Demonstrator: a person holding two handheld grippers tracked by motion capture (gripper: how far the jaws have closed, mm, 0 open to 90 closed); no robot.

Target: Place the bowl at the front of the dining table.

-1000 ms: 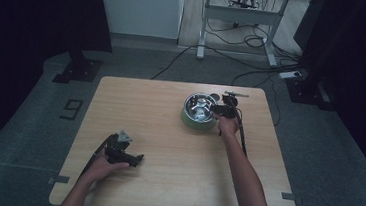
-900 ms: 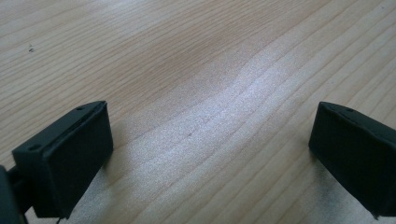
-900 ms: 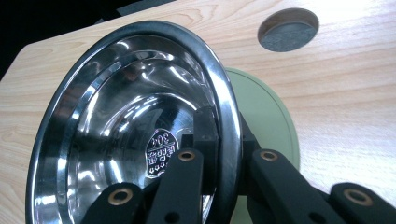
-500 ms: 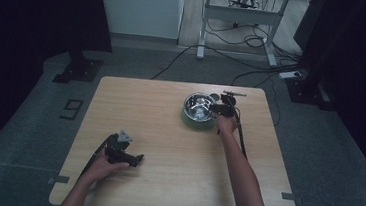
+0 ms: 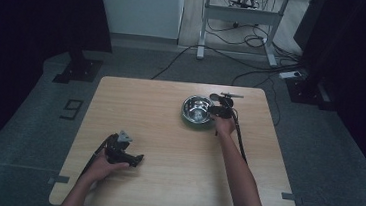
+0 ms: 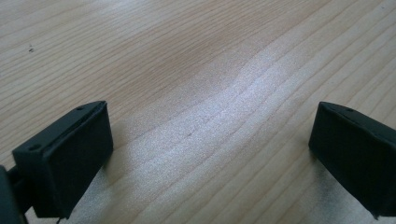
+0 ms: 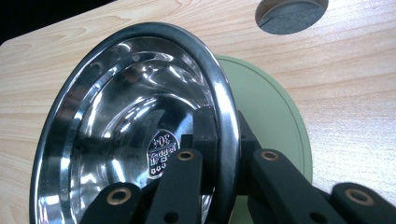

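A shiny steel bowl stands tilted over a pale green plate at the far right of the wooden table. My right gripper is shut on the bowl's rim, with one jaw inside the bowl and one outside. From above, the bowl sits just left of the right gripper. Near the front left corner my left gripper rests low over the wood. Its jaws stand wide open in the left gripper view, with bare tabletop between them.
A round cable hole is cut in the tabletop just past the plate. The right gripper's cable runs along the forearm. Beyond the table, on the grey floor, stand a white desk frame and loose cables.
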